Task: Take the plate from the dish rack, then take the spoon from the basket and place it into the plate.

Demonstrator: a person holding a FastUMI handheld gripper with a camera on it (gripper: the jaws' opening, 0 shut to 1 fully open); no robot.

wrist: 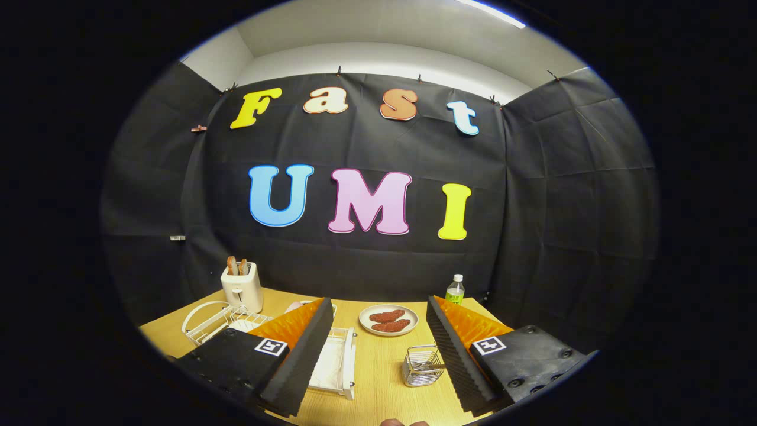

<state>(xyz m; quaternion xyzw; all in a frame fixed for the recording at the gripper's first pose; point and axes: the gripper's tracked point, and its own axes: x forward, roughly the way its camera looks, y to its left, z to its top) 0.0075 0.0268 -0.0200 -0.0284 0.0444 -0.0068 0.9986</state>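
Clearly the gripper [378, 349] hangs with fingers wide apart, gripping nothing; best swing toward the dish rack [236, 322] beside the toaster [242, 286], pinching the plate's rim squarely.

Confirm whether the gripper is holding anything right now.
No: the gripper is open, its fingers wide apart above the wooden table with nothing between them.

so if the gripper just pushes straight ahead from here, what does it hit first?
Probably the small plate of reddish food, which lies beyond the open gripper, roughly centred between its fingers. The wire basket sits nearer but off toward the right finger. Depth is hard to judge.
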